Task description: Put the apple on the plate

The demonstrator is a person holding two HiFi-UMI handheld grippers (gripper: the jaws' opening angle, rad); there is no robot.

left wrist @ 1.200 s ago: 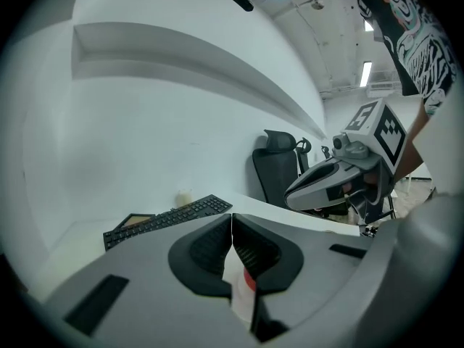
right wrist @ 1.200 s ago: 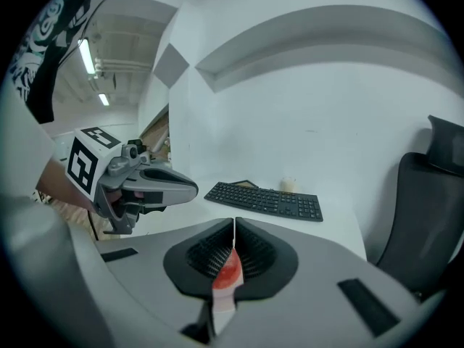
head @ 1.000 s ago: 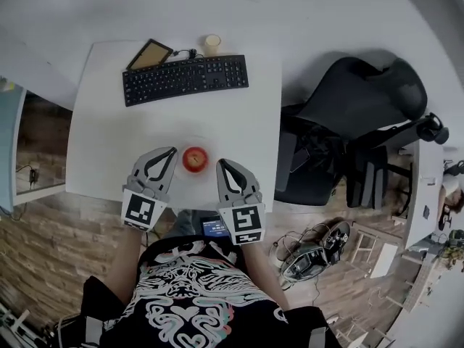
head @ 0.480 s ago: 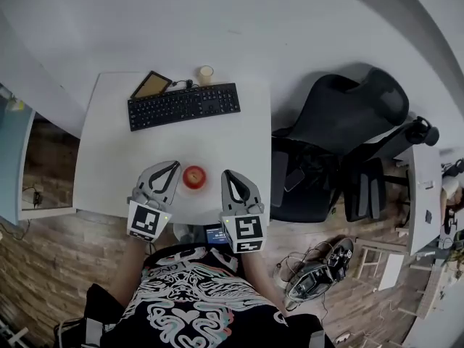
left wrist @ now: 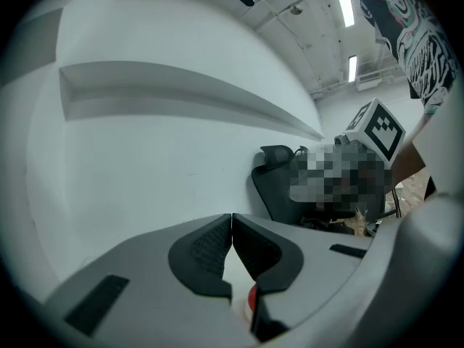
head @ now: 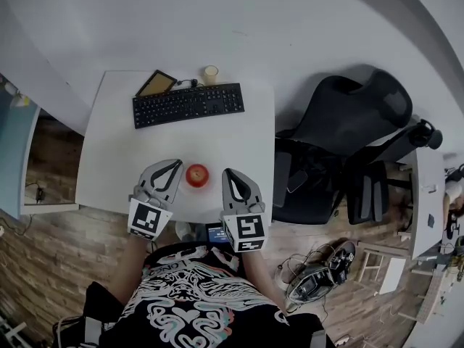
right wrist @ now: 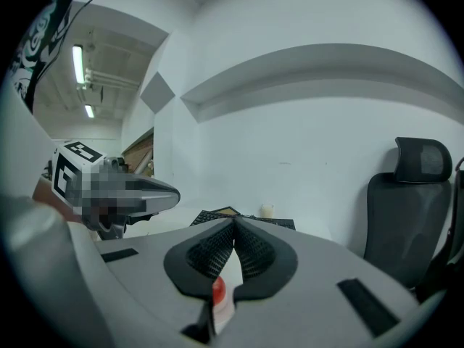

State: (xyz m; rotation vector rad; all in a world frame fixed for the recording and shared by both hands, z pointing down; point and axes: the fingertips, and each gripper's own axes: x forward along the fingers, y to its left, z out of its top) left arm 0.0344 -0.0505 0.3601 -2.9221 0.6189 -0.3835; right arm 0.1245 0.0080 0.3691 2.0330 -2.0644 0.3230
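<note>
Red against the white desk, the apple sits near the front edge, midway between the two grippers and touching neither. It appears to rest on a white plate. The plate is hard to tell from the desktop in the head view, and only a pale sliver shows under the fruit in the right gripper view, so that reading is likely rather than certain.

The left gripper has its jaws pressed fully together with nothing between the pads. The right gripper is the same, ribbed pads meeting along one seam and gripping nothing. In each gripper view the apple is only a red patch low in the notch beneath the pads, which suggests both tools are held above it and looking out over the desk rather than down at it.

That arrangement fits a finished placement. With the fruit apparently on its dish, there is no reason for either tool to be at it, and holding them off to each side keeps them from knocking it. The keyboard, the tablet and the small cup are lined up along the far edge, well apart from the apple, which leaves the near half free for the work. A black office chair stands to the right of the desk.
</note>
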